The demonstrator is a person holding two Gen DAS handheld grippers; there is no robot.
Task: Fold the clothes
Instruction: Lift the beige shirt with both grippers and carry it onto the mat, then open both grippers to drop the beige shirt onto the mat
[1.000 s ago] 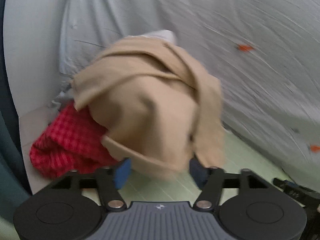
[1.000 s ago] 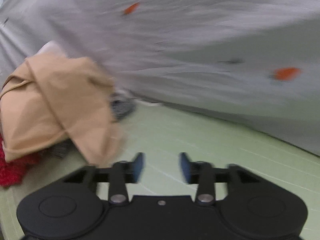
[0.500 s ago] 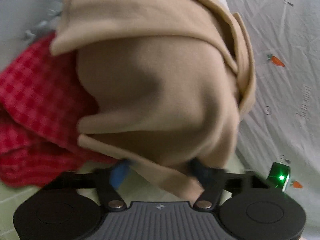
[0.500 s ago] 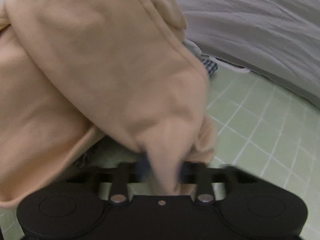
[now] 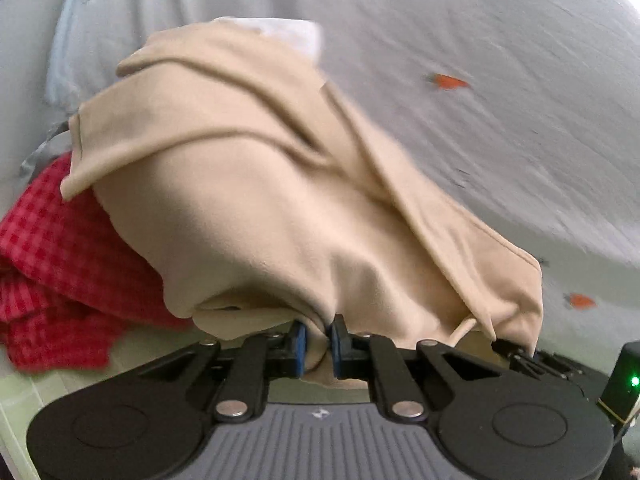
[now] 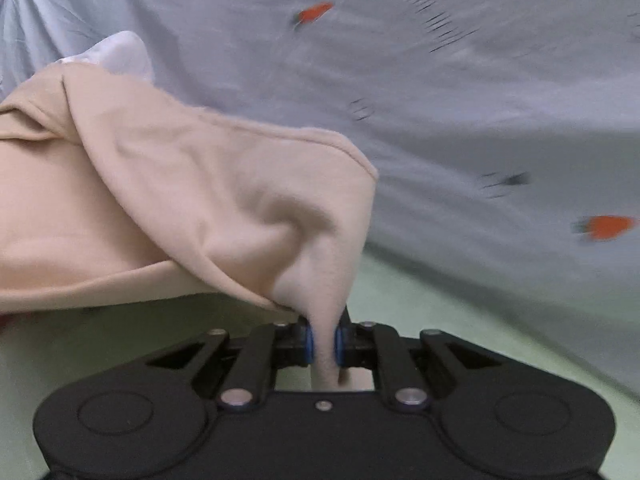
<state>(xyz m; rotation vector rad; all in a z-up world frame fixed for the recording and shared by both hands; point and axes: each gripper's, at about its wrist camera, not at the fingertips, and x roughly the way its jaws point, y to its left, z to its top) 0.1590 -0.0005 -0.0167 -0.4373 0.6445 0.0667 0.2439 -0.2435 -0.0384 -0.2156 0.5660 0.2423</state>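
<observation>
A beige garment [image 5: 280,200] lies bunched on a pile of clothes. In the left wrist view its near hem hangs down into my left gripper [image 5: 318,344], whose jaws are closing with the cloth pinched between the blue pads. In the right wrist view another fold of the same beige garment [image 6: 224,208] runs down into my right gripper [image 6: 324,344]. Its jaws are closing too and squeeze a narrow strip of the fabric. The right gripper's black tip [image 5: 520,354] shows at the cloth's right corner in the left wrist view.
A red checked garment [image 5: 52,264] lies under the beige one at the left. White cloth [image 5: 288,34] peeks out behind the pile. A pale grey sheet with small orange carrots [image 6: 480,100] rises behind. Pale green tiled surface [image 6: 420,300] lies below.
Both grippers went from open in front of the pile to closed on the beige garment's edge. The cloth now stretches out from the pile toward both cameras.
</observation>
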